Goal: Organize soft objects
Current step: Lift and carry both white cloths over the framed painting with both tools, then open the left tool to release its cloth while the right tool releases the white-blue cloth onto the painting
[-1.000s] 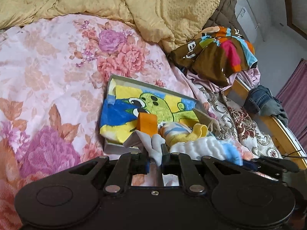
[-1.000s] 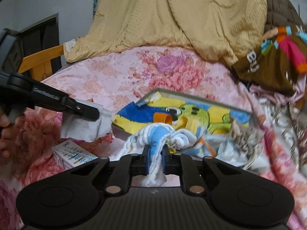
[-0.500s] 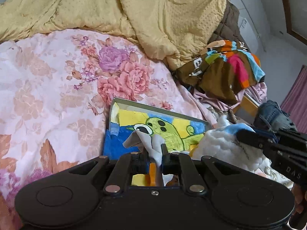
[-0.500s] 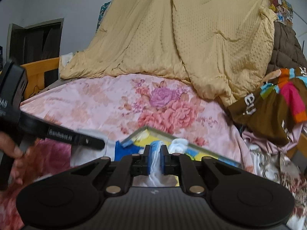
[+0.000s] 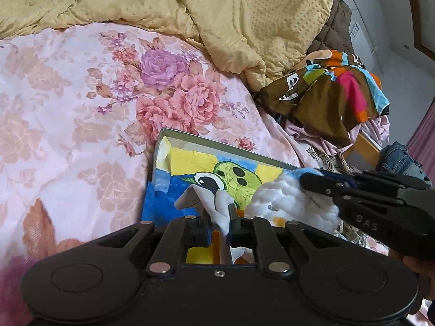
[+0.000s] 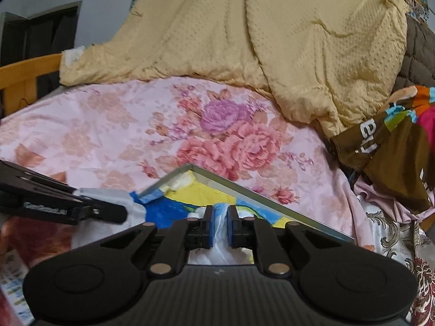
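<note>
- Your left hand-held gripper (image 5: 220,221) now carries its grey cloth (image 5: 214,203) over the painted box (image 5: 174,163).
- Your right hand-held gripper (image 6: 219,224) lifts its white-blue cloth (image 6: 220,240) above it.

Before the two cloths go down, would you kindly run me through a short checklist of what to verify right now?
1. Left gripper has its grey cloth: ok, jaws shut on it, fabric bunched between them.
2. Right gripper has the white and blue padded cloth: ok, jaws shut on it.
3. Both cloths are over the shallow box with the cartoon lining: ok, both hang above its near end.
4. The two grippers are apart: ok, though close, side by side.
5. Box floor under the cloths is free: cannot tell, the grippers hide it.
6. Box sits flat on the floral bedspread: cannot tell.
</note>
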`<control>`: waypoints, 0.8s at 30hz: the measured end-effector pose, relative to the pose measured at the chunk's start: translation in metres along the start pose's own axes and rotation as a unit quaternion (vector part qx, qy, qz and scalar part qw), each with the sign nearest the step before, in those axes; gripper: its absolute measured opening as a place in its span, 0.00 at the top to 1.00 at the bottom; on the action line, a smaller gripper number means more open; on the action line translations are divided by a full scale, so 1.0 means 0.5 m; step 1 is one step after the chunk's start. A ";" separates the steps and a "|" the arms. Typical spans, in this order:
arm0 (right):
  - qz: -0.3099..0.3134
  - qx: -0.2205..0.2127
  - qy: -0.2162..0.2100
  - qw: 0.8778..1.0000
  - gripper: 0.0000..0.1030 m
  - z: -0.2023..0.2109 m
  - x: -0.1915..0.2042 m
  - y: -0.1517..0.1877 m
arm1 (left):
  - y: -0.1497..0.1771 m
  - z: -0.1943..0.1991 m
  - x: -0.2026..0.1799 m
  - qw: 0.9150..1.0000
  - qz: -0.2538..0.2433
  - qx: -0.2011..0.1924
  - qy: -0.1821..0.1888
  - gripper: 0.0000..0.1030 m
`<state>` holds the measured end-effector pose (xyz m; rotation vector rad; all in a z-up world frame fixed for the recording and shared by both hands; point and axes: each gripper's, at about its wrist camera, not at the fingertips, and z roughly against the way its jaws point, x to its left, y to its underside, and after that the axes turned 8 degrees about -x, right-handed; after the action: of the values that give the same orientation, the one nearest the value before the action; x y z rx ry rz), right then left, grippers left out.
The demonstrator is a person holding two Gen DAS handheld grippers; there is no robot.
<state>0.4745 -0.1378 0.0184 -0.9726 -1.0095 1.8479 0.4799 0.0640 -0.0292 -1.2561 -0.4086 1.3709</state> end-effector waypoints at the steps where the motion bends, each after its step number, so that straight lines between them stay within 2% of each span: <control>1: -0.005 0.006 0.002 1.000 0.90 -0.008 -0.006 0.005 | 0.000 -0.007 -0.002 1.000 -0.003 0.001 0.000 0.90; 9: -0.033 0.042 0.009 0.999 0.89 -0.039 -0.031 0.056 | 0.016 -0.045 -0.007 1.000 -0.013 0.014 -0.008 0.89; 13: -0.034 0.054 0.006 0.998 0.81 -0.048 -0.026 0.072 | 0.030 -0.057 -0.006 0.999 -0.017 0.025 -0.013 0.90; 16: -0.031 0.062 0.004 0.998 0.79 -0.054 -0.020 0.081 | 0.037 -0.063 -0.006 0.999 -0.021 0.031 -0.016 0.89; 19: -0.027 0.067 0.006 0.997 0.78 -0.058 -0.015 0.084 | 0.039 -0.066 -0.006 0.999 -0.022 0.033 -0.018 0.86; 24: -0.026 0.068 0.012 0.997 0.69 -0.062 -0.014 0.085 | 0.040 -0.065 -0.006 0.999 -0.020 0.032 -0.026 0.81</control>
<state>0.4926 -0.1507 -0.0296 -0.8771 -0.8746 1.8335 0.4963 0.0426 -0.0560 -1.1564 -0.4204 1.3740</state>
